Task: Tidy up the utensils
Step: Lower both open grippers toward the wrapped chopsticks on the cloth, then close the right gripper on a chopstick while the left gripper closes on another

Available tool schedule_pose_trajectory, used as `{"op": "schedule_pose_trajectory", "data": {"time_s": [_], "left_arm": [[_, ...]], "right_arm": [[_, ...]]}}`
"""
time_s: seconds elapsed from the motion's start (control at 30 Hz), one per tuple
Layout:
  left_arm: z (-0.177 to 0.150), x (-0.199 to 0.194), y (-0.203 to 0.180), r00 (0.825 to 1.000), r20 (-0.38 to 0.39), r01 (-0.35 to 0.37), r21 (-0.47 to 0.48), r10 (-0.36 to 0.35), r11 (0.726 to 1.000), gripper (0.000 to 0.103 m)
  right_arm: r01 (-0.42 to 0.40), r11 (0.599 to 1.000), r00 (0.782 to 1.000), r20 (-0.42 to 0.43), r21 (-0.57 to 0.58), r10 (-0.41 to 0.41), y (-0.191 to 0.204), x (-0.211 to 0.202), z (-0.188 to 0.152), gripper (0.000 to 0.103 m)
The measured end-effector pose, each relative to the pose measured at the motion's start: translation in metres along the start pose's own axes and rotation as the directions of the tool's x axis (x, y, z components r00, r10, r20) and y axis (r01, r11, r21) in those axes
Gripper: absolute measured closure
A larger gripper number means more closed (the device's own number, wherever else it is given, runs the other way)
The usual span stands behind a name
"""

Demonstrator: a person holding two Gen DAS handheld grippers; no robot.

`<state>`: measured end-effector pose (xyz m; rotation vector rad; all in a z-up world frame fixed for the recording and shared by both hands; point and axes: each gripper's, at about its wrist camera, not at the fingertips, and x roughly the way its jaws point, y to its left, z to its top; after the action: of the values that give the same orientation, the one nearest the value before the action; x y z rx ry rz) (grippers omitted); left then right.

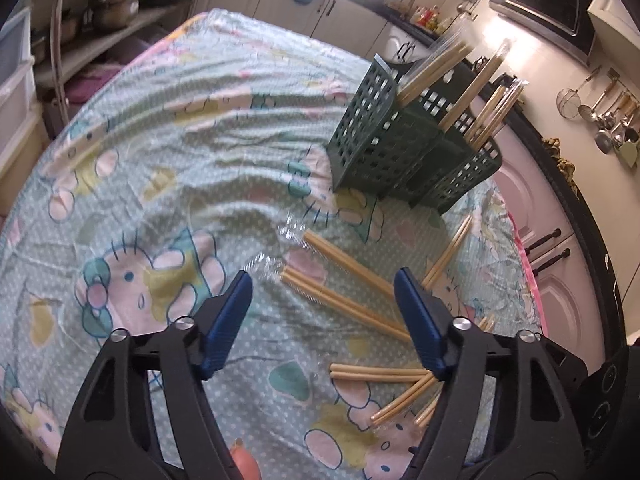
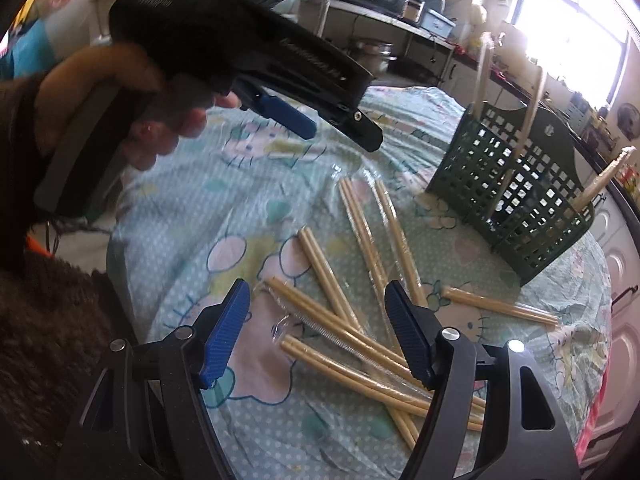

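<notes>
Several plastic-wrapped pairs of bamboo chopsticks (image 1: 344, 292) lie scattered on a cartoon-print tablecloth (image 1: 160, 168); they also show in the right wrist view (image 2: 352, 336). A dark green perforated utensil basket (image 1: 408, 152) stands upright at the far right of the table and holds several wrapped pairs; it also shows in the right wrist view (image 2: 508, 200). My left gripper (image 1: 324, 292) is open and empty, above the nearest pairs. My right gripper (image 2: 318, 304) is open and empty, above the pile. The left gripper also shows in the right wrist view (image 2: 304, 120), held in a hand.
The table edge (image 1: 524, 264) curves along the right, with white cabinet doors (image 1: 560, 288) just beyond. Shelves with pots (image 1: 116, 4) stand at the far left. A microwave (image 1: 548, 0) and hanging ladles (image 1: 608, 116) are on the far wall.
</notes>
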<state>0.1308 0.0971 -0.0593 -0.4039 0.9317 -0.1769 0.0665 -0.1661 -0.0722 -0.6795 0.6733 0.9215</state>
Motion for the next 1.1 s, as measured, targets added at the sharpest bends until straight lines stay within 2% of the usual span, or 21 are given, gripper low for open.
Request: {"op": "schedule_pose_trajectory", "data": {"time_s": [0.17, 0.4, 0.57, 0.7, 0.8, 0.93, 1.03, 1.1], "left_arm": [[-0.005, 0.014, 0.008, 0.997, -0.063, 0.035, -0.056, -0.038, 0.998, 0.045], [-0.007, 0.031, 0.012, 0.993, -0.102, 0.052, -0.097, -0.062, 0.994, 0.047], [-0.003, 0.039, 0.022, 0.994, -0.093, 0.049, -0.151, -0.063, 0.987, 0.051], [0.001, 0.043, 0.031, 0.994, -0.083, 0.050, -0.187, -0.066, 0.981, 0.056], [0.003, 0.045, 0.037, 0.995, -0.075, 0.047, -0.210, -0.064, 0.977, 0.065], [0.004, 0.046, 0.042, 0.996, -0.064, 0.050, -0.231, -0.066, 0.972, 0.073], [0.005, 0.046, 0.046, 0.996, -0.057, 0.049, -0.241, -0.065, 0.969, 0.077], [0.005, 0.047, 0.048, 0.996, -0.053, 0.049, -0.251, -0.065, 0.967, 0.081]], "right_arm": [[0.016, 0.999, 0.999, -0.037, -0.037, -0.017, 0.003, 0.012, -0.004, 0.040], [0.047, 0.996, 0.996, -0.070, -0.073, -0.052, 0.003, 0.030, -0.006, 0.048], [0.045, 0.991, 0.997, -0.063, -0.125, -0.053, 0.010, 0.035, -0.002, 0.059], [0.036, 0.985, 0.997, -0.059, -0.170, -0.047, 0.017, 0.039, 0.001, 0.077], [0.044, 0.977, 0.997, -0.049, -0.207, -0.056, 0.022, 0.039, 0.002, 0.085], [0.065, 0.972, 0.997, -0.021, -0.227, -0.072, 0.023, 0.036, 0.003, 0.090], [0.071, 0.975, 0.997, 0.001, -0.210, -0.072, 0.018, 0.032, 0.004, 0.097], [0.075, 0.978, 0.997, 0.010, -0.196, -0.074, 0.013, 0.029, 0.004, 0.097]]}}
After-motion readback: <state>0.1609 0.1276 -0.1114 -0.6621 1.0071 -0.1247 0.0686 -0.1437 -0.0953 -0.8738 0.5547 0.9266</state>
